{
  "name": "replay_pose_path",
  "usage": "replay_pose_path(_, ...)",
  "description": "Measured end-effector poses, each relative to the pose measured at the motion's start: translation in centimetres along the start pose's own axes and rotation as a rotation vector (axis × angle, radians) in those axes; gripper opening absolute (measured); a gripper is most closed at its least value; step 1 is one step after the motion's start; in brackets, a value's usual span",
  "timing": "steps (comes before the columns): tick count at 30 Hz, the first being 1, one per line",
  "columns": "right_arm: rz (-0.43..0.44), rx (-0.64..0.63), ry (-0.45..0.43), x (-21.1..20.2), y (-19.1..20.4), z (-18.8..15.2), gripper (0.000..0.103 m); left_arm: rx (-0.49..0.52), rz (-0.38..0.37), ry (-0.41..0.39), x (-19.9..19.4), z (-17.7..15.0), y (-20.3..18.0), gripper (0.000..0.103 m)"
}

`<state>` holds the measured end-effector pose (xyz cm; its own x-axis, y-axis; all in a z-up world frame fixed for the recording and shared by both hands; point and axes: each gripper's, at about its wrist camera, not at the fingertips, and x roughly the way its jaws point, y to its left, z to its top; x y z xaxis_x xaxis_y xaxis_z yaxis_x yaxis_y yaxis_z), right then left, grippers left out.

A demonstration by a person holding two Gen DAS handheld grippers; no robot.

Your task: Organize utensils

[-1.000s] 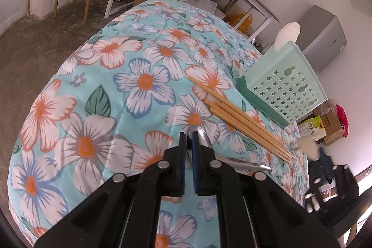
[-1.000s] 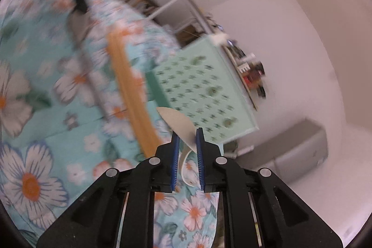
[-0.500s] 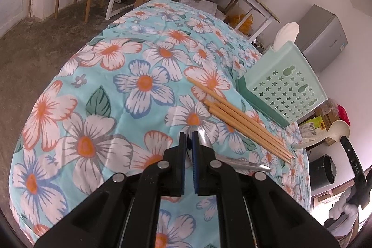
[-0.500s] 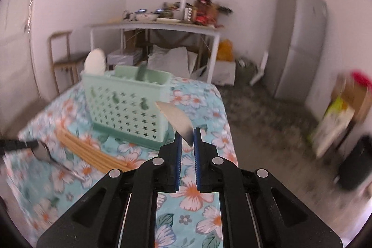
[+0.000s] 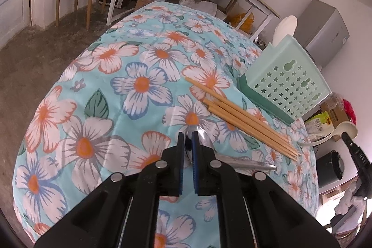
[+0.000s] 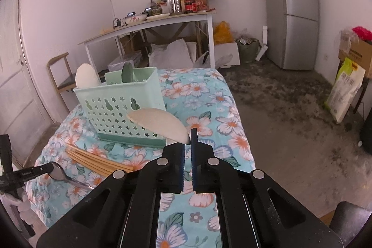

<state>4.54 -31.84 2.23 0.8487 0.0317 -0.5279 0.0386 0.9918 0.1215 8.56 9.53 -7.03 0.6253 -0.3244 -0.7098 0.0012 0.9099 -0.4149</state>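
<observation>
Left claw [image 5: 187, 138] clamps metal spoon [image 5: 207, 138] — chopsticks [image 5: 241, 117] beside

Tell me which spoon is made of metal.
The metal spoon is the shiny one shut in the left gripper, low over the flowered cloth. The right gripper holds a cream spoon; another stands in the basket.

A cream spoon [image 6: 160, 124] hangs in the air in front of the caddy [image 6: 123, 108], bowl level and pointing left. The mint-green caddy, pierced with stars, stands upright on the floral cloth; a white spoon [image 6: 86, 76] and a green one [image 6: 127, 72] stick up from it. Wooden chopsticks [image 5: 244, 120] lie bunched just beside its base. A metal spoon [image 5: 209, 143] lies near them.
</observation>
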Motion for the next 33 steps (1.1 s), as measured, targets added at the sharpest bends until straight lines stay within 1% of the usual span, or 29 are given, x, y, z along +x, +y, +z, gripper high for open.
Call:
replay_pose_path(7,0.020,-0.002,-0.030,-0.7,-0.1,0.1,0.002,0.058,0.033,-0.035,-0.2,-0.3,-1.0,0.006)
replay_pose_path(14,0.032,-0.011,-0.061,-2.8,-0.2,0.6,0.002,0.114,-0.007,-0.072,-1.4,0.0,-2.8,0.004)
replay_pose_path(18,0.052,0.006,-0.067,-3.8,-0.4,0.5,0.002,0.137,-0.019,-0.076,-1.7,0.2,-3.9,0.003)
replay_pose_path(25,0.107,0.027,-0.057,-4.5,-0.1,0.4,0.002,0.232,0.022,-0.105,-2.2,0.4,-6.9,0.003)
replay_pose_path(33,0.161,0.027,-0.046,-4.6,1.1,0.1,0.002,0.299,0.061,-0.133,-2.6,0.6,-9.1,0.003)
